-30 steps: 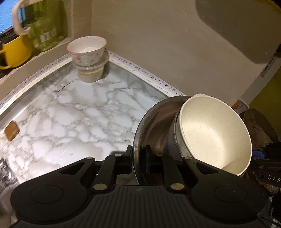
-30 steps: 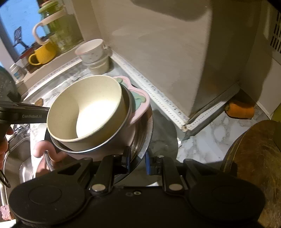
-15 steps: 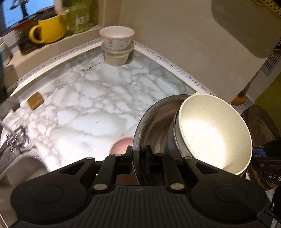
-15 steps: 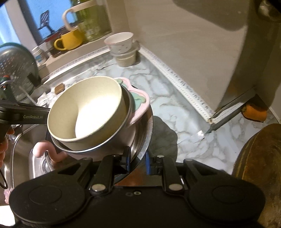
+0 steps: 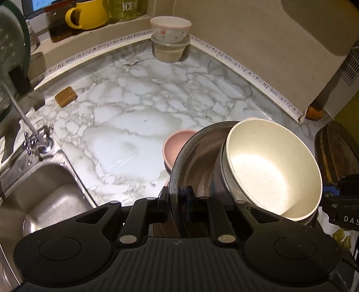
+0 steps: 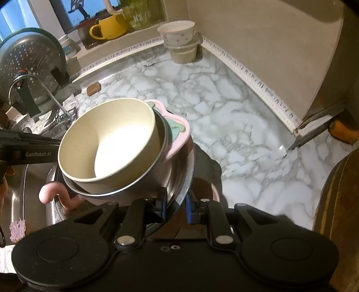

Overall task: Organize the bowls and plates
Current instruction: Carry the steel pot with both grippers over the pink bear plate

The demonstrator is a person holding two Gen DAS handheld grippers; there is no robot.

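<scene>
Grippers: my left gripper (image 5: pixel 177 198) and right gripper (image 6: pixel 176 205) each pinch the steel bowl's rim (image 5: pixel 179 161), low centre; cream bowl (image 6: pixel 107 143) nests inside, above marble counter (image 5: pixel 134 112).

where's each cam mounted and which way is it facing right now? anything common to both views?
Left wrist: sits on the left gripper, looks steeply down along its fingers at the steel bowl rim it clamps, with the marble counter and sink beyond; the right gripper's tip shows at the right edge.
Right wrist: sits on the right gripper, looks steeply down at the opposite rim of the steel bowl; the left gripper and fingers show at left.
Shared: cream bowl, yellow mug, corner bowl stack.
</scene>
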